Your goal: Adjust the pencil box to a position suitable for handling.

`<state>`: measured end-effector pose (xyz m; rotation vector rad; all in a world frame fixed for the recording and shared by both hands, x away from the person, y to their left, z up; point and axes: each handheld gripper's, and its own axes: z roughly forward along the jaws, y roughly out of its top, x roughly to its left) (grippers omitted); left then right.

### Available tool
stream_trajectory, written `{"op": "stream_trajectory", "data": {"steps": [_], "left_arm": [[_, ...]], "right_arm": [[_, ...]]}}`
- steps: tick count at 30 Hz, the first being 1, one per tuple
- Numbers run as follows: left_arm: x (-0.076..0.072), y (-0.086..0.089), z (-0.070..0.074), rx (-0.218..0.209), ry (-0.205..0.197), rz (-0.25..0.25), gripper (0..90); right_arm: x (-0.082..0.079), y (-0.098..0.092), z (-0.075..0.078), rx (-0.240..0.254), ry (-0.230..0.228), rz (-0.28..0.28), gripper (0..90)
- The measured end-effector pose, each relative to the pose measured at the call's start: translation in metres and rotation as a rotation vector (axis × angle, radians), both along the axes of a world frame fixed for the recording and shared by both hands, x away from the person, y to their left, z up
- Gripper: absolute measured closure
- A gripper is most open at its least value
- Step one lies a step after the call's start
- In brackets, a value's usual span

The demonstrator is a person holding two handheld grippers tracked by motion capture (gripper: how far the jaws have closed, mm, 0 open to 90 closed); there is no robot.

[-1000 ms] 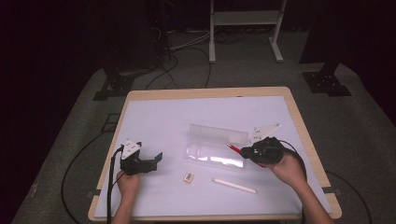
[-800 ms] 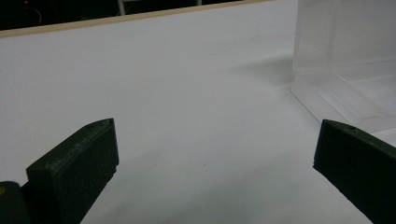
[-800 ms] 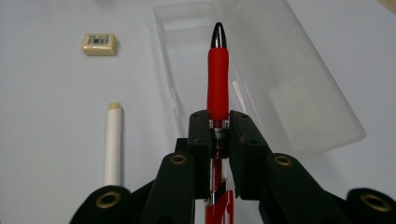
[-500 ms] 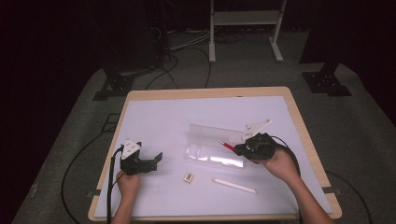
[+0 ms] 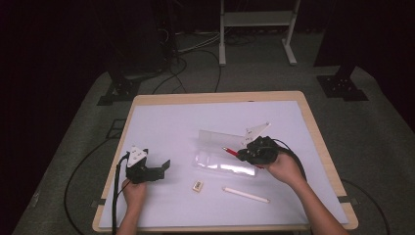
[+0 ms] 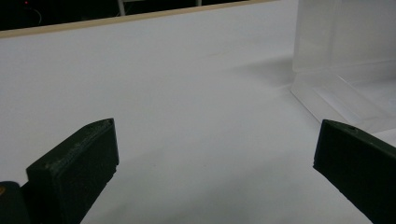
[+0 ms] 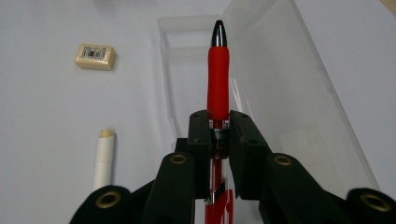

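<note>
Red pen (image 7: 218, 74), white table (image 5: 161, 122), grey carpet (image 5: 73, 147), dark room

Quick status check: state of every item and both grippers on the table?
Red pen: clamped in the right gripper, tip pointing over the open box.
Clear plastic box: lid open, nothing visible inside.
Eraser: lying loose on the table.
White stick: lying flat near the front edge, untouched.
Left gripper: jaws open, holding nothing, resting on the table.
</note>
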<state>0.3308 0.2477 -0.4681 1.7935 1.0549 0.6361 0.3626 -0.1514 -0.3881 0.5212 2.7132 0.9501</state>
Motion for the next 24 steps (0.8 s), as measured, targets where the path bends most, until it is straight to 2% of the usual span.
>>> {"op": "stream_trajectory", "data": {"steps": [10, 24], "left_arm": [[0.000, 0.000, 0.000, -0.002, 0.001, 0.000, 0.0], [0.000, 0.000, 0.000, -0.007, -0.001, 0.002, 0.0]], "right_arm": [[0.009, 0.012, -0.002, -0.021, -0.006, 0.013, 78.7], [0.021, 0.026, -0.019, -0.062, 0.012, 0.019, 78.7]]}}
